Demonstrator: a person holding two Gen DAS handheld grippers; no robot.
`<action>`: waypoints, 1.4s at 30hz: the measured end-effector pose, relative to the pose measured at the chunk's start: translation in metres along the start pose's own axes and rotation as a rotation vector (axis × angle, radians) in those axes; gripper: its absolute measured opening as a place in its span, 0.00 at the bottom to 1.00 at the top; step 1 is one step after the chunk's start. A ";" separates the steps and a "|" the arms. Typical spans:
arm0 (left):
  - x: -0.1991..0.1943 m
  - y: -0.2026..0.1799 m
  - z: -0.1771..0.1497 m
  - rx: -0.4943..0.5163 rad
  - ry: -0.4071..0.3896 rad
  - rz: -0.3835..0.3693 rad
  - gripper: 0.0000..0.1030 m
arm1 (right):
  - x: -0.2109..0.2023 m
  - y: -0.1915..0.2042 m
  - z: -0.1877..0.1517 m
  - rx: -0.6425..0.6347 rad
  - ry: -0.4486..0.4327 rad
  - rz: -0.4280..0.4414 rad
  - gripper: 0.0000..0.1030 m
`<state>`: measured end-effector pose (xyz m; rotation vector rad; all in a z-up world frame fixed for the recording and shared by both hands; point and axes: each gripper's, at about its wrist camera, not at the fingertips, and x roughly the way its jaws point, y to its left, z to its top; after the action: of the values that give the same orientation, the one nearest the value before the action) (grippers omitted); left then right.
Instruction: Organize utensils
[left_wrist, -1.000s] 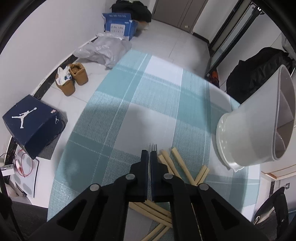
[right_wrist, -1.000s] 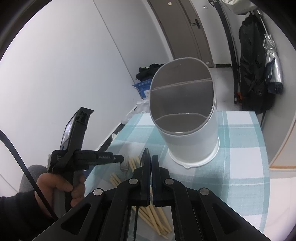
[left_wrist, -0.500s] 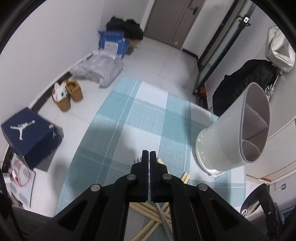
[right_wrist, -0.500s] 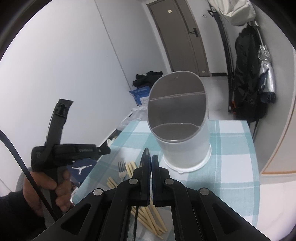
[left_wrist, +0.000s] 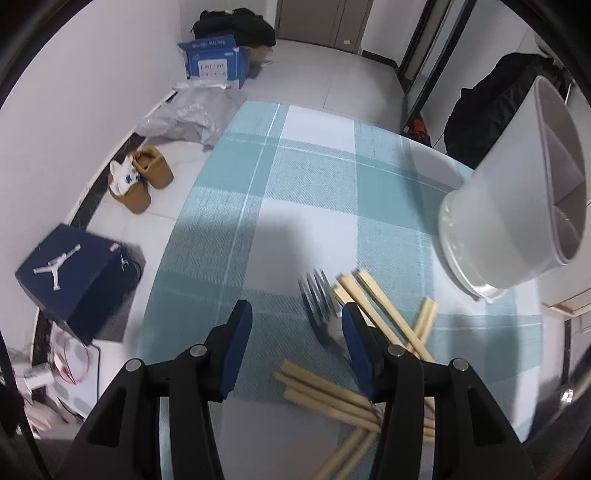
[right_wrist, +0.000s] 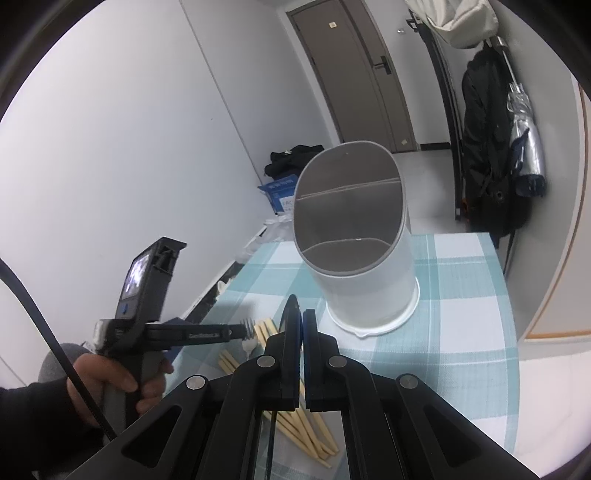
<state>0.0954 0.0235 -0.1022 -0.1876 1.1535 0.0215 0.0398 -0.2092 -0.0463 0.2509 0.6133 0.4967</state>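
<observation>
Just ahead of the left tool (left_wrist: 295, 323), whose jaws are opening with nothing gripped, the fork (left_wrist: 320, 302) lies beside its right finger, handle running back underneath; the right tool (right_wrist: 300, 321) is clenched empty.

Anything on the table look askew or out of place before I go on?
Yes. The wooden chopsticks lie scattered and crossed in a loose pile on the checked tablecloth, with a metal fork beside them. The white divided utensil holder stands upright, and the compartments that show hold nothing. No spill or damage shows.
</observation>
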 end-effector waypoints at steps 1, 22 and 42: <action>0.003 0.002 -0.001 0.007 0.011 0.001 0.44 | 0.000 -0.001 0.000 0.002 -0.001 0.001 0.01; 0.014 0.009 0.015 0.164 0.024 -0.163 0.10 | 0.010 -0.022 0.010 0.061 0.010 0.025 0.01; -0.031 0.008 0.019 -0.030 -0.041 -0.203 0.00 | -0.002 -0.011 0.011 0.016 -0.033 -0.022 0.01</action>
<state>0.0988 0.0369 -0.0675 -0.3286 1.0893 -0.1368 0.0490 -0.2209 -0.0409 0.2669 0.5876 0.4653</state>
